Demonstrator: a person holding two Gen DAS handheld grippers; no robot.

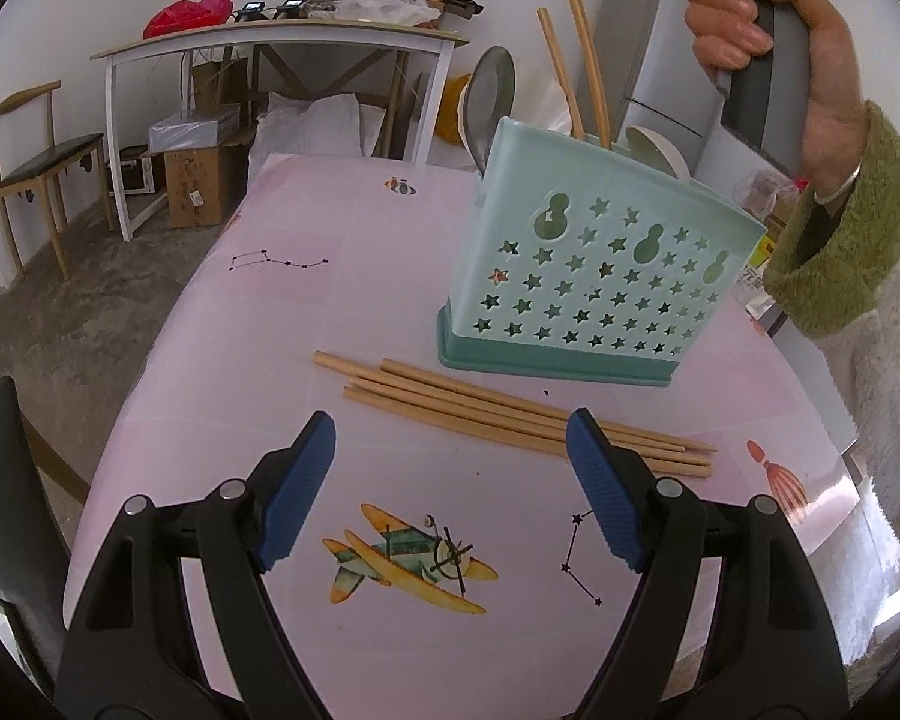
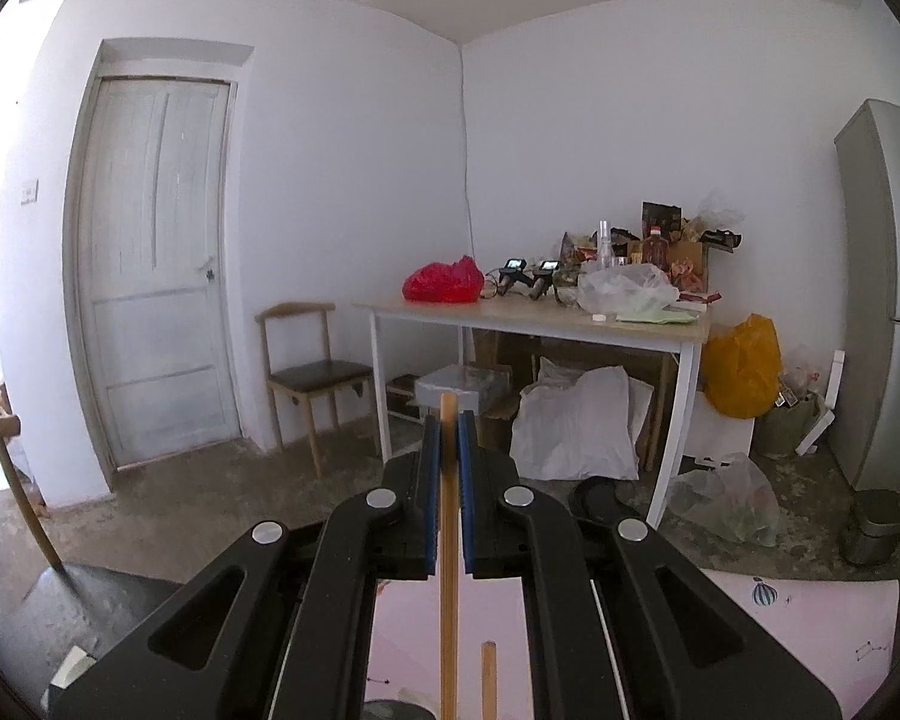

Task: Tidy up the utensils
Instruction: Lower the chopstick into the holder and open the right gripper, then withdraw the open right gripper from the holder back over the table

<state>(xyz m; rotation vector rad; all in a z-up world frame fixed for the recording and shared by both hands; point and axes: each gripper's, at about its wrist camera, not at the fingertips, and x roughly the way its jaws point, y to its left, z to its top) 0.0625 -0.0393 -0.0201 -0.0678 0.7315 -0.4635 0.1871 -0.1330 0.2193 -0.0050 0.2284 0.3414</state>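
Note:
A teal utensil holder (image 1: 600, 276) with star cut-outs stands on the pink tablecloth (image 1: 330, 276). A metal spoon (image 1: 493, 102), a white scoop (image 1: 660, 147) and two upright wooden chopsticks (image 1: 594, 96) stick out of it. Several more chopsticks (image 1: 480, 405) lie flat in front of the holder. My left gripper (image 1: 450, 438) hovers open just before them, with nothing between its pads. My right gripper (image 2: 449, 438) is shut on a vertical chopstick (image 2: 448, 540); a second chopstick tip (image 2: 489, 678) shows below. A hand (image 1: 750, 30) holds the right gripper's handle above the holder.
A white side table (image 2: 534, 315) cluttered with bags and bottles stands at the back wall, with boxes and sacks under it. A wooden chair (image 2: 312, 372), a door (image 2: 156, 252) and a fridge (image 2: 888, 300) line the room. A green sleeve (image 1: 852, 240) is at the right.

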